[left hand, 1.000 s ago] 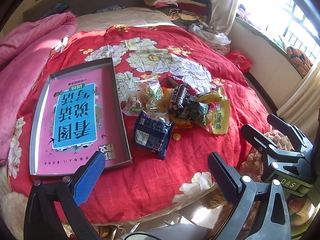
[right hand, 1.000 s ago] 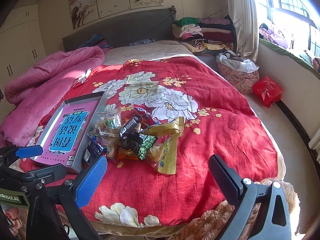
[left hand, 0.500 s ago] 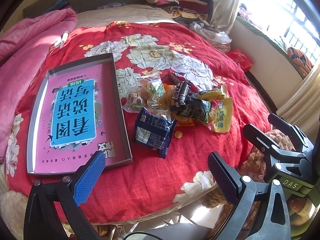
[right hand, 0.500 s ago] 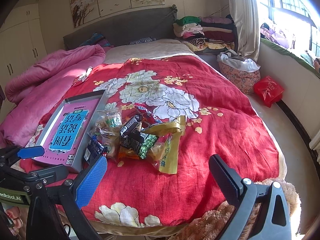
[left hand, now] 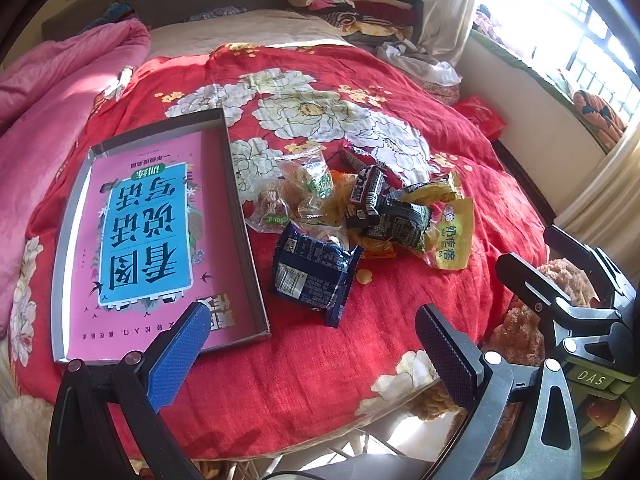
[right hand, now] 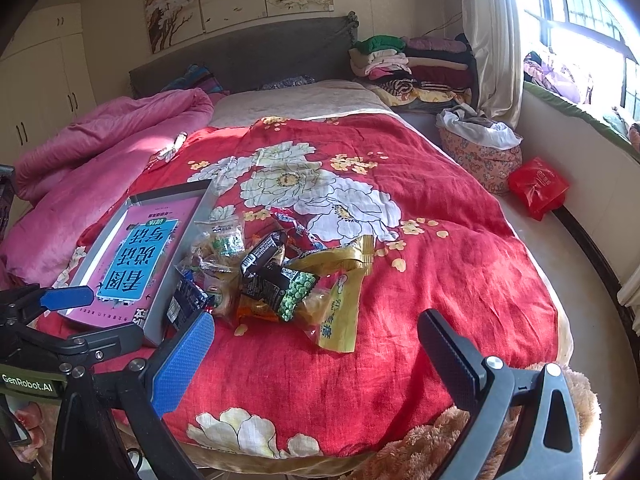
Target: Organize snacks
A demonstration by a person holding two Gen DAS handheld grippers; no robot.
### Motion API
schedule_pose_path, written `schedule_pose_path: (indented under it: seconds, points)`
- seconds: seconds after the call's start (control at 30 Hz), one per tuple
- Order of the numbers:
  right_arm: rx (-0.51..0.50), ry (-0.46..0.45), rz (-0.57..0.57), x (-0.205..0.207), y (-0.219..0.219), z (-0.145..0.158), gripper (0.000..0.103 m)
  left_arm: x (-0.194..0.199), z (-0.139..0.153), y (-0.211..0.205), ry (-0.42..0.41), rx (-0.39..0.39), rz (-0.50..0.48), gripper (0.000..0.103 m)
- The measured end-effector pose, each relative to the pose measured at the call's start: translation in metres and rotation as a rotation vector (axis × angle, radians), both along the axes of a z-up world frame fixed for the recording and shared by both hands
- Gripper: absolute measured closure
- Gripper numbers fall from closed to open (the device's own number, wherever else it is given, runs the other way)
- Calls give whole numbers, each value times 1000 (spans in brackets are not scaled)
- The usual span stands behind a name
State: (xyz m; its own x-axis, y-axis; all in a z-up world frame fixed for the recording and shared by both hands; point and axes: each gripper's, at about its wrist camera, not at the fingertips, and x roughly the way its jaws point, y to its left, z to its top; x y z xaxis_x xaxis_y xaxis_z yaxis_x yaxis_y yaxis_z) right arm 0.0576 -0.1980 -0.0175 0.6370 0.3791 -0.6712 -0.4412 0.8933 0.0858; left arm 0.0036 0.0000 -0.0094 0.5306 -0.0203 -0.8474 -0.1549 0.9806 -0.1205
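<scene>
A pile of snack packets (left hand: 360,208) lies on the red flowered bedspread, also in the right wrist view (right hand: 280,276). A dark blue packet (left hand: 312,272) lies nearest, beside a shallow grey box (left hand: 240,216) with a pink and blue printed bottom, seen also in the right wrist view (right hand: 160,304). A yellow packet (left hand: 452,232) lies on the pile's right side. My left gripper (left hand: 312,344) is open and empty, hovering over the bed's near edge. My right gripper (right hand: 316,356) is open and empty, right of the left one.
A pink quilt (right hand: 100,148) is bunched at the bed's left. Folded clothes (right hand: 412,64) are stacked by the headboard. A red bag (right hand: 538,188) and a floral bag (right hand: 480,148) sit on the floor at right. A brown plush (right hand: 424,444) lies below the bed edge.
Both grippers have edged forward toward the bed; the snacks and box sit slightly lower and closer in the left view. Nothing was grasped.
</scene>
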Motion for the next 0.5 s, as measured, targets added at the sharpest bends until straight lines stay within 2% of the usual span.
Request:
schedule_pose_path:
  seconds: [0.5]
  points:
    - [-29, 10, 42, 7, 10, -7, 0, 27, -22, 19, 45, 1, -42, 1]
